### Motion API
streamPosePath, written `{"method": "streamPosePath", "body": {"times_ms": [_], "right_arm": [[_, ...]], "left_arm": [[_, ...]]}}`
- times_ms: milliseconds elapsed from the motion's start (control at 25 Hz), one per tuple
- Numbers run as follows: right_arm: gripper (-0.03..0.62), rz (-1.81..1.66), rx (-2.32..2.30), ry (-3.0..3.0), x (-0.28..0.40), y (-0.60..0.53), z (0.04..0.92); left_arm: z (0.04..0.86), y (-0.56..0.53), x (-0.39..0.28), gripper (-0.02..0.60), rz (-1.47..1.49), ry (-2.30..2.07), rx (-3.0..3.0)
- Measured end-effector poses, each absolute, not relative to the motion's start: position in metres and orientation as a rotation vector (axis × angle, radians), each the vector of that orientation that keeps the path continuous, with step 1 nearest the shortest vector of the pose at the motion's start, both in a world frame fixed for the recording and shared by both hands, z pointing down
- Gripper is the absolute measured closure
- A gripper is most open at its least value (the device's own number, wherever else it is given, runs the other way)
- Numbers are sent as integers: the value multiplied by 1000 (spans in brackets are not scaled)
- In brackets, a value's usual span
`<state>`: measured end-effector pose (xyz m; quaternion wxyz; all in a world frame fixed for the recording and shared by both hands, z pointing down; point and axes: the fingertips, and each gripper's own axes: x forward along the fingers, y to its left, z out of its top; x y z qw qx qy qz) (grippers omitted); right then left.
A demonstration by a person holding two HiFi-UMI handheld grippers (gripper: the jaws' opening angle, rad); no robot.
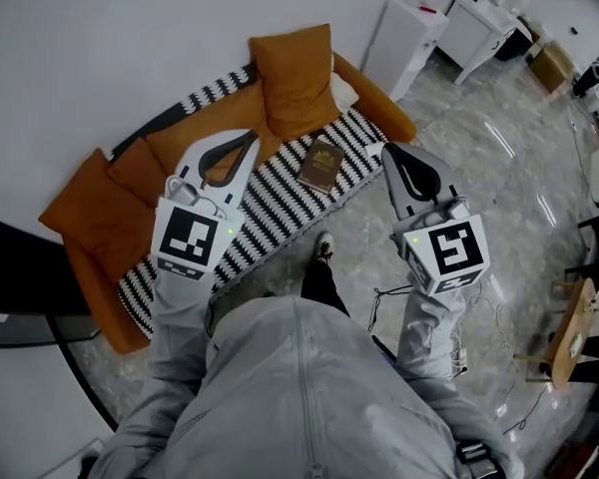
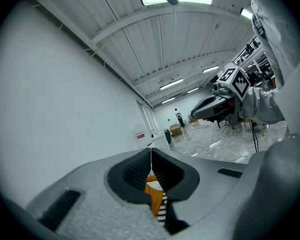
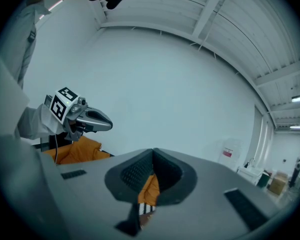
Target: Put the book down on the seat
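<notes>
Status: looks done, by my read. Closed book (image 1: 320,166) lying flat, cover up, on the b/w striped seat (image 1: 280,208) of the orange sofa (image 1: 90,228). Sits just in front of the upright orange cushion (image 1: 295,78), toward the sofa's right-hand end in head view, short of the seat's front edge. Not touched by either gripper.

L side: left gripper (image 1: 251,136) w/ pads pressed together, only a thin seam in left gripper view, nothing pinched. Just a sliver of orange fabric + stripes visible past the closed tips. Held above the seat, to the book's left, apart from it.

R side: right gripper (image 1: 388,151) likewise closed tight and empty, same orange/striped sliver behind the tips. Held off the sofa's front edge over the marble-look floor (image 1: 499,168), to the book's right, apart from it.

Left to do: nothing on placement as far as visible; at most, back both grippers off.

Book appearance: small, rectangular, dark brown cover w/ gold-ish decoration mid-cover, print too small to read. Slightly skewed vs the stripes. No visible overhang or tilt, so prob stable where placed. Soft seat cover, maybe a slight sink under it, can't confirm
</notes>
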<state>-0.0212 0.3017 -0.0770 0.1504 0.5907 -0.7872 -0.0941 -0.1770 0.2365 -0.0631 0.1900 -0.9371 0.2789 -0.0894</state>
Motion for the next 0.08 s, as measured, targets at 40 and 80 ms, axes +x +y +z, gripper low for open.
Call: {"method": "streamPosePath", "body": {"times_ms": [40, 80], "right_arm": [[565, -270, 1696, -2260, -20, 302, -76], [565, -270, 1695, -2258, -20, 302, -75]], "left_arm": [[-62, 237, -177, 555, -251, 784, -2637], [-61, 237, -176, 555, -251, 784, -2640]]}}
